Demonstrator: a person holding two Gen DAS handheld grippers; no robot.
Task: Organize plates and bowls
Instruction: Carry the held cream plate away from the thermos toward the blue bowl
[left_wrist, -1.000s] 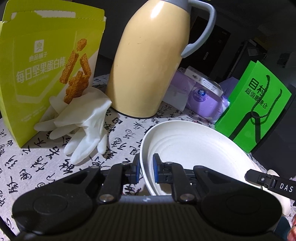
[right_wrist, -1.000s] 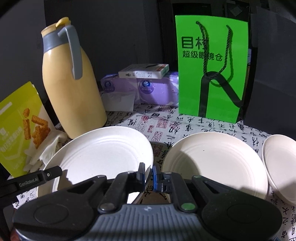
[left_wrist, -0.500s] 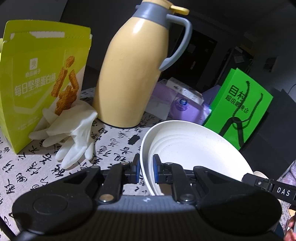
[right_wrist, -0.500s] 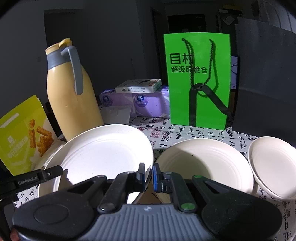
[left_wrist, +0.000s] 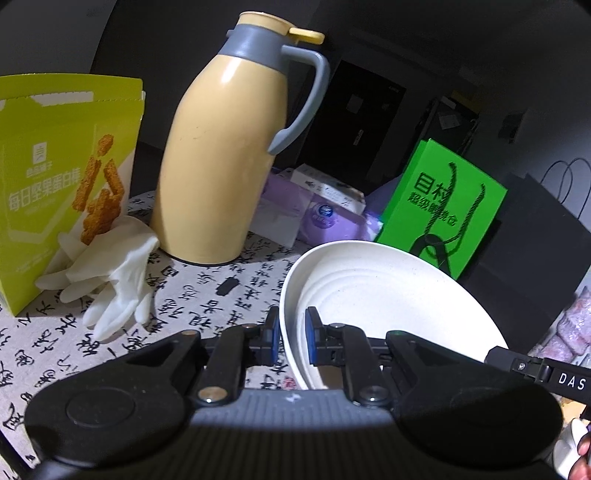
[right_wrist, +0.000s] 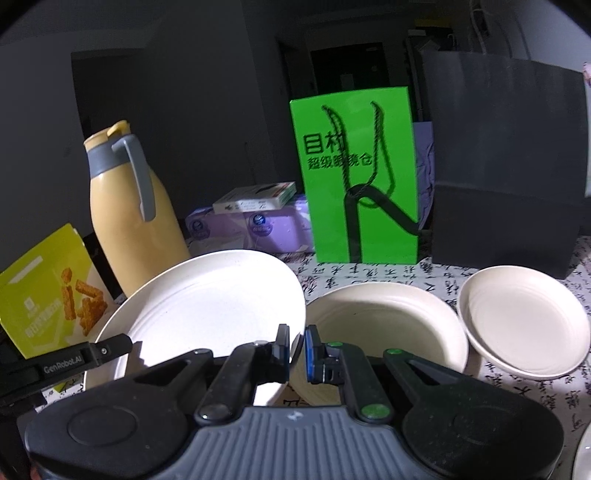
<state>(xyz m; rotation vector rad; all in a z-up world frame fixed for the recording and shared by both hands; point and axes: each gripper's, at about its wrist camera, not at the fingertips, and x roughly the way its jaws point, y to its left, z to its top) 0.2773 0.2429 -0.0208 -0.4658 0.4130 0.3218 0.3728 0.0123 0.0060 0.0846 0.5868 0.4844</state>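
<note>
Table (right_wrist: 517, 402): calligraphy-print cloth, crowded along the back by a black bag (right_wrist: 506, 166), green bag (right_wrist: 356, 173) and yellow thermos (left_wrist: 221, 158).
Large plate (left_wrist: 373, 291): off the cloth and tilted, higher than a second ago; seemingly bound for a stack.
Second plate (right_wrist: 388, 325): flat, just right of it, likely target.
Small bowl (right_wrist: 524, 325): further right, apart.
Left tool (left_wrist: 291, 334): pinching the plate's left rim.
Right tool (right_wrist: 296, 347): pinching its right rim.
Room: open above the second plate.

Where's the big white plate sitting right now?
The big white plate is held off the table by both grippers, left of the second plate in the right wrist view, in front of the yellow jug.
</note>
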